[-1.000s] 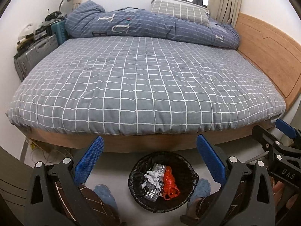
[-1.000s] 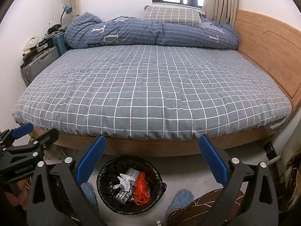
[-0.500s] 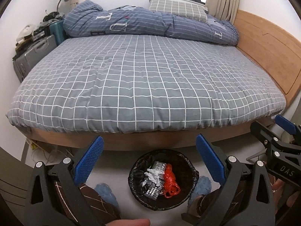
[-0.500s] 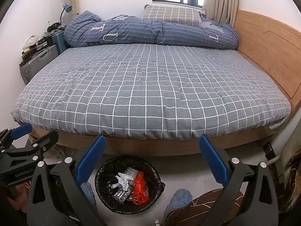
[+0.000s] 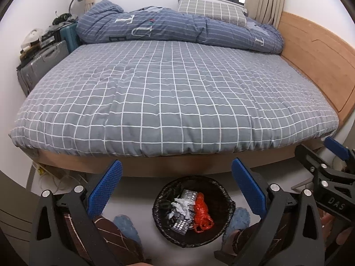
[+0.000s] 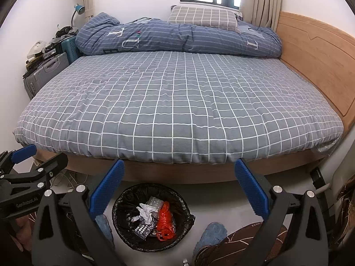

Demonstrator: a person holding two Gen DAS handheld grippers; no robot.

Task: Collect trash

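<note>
L wrist | R wrist; both face bed [image 5: 173, 102]; share bin [image 6: 153, 215]

Wide-open left tongs [image 5: 176, 186] hover above the trash bin [image 5: 160, 216] beside the bed [image 5: 173, 102].

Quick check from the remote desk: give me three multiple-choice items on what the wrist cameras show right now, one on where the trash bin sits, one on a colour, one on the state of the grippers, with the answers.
1. Where is the trash bin?
A. On the bed
B. On the floor in front of the bed's near edge
C. Beside the suitcases

2. What colour is the crumpled plastic bag in the bin?
A. Red-orange
B. Green
C. Yellow

3. How are the left gripper and right gripper?
A. Both shut on trash
B. Left shut, right open
C. Both open and empty

Answers:
1 B: the bin stands on the pale floor below the bed frame, between the person's slippered feet.
2 A: the bag lies bright red-orange beside the white tissue.
3 C: each gripper's blue pads stand wide apart with nothing between them.
</note>
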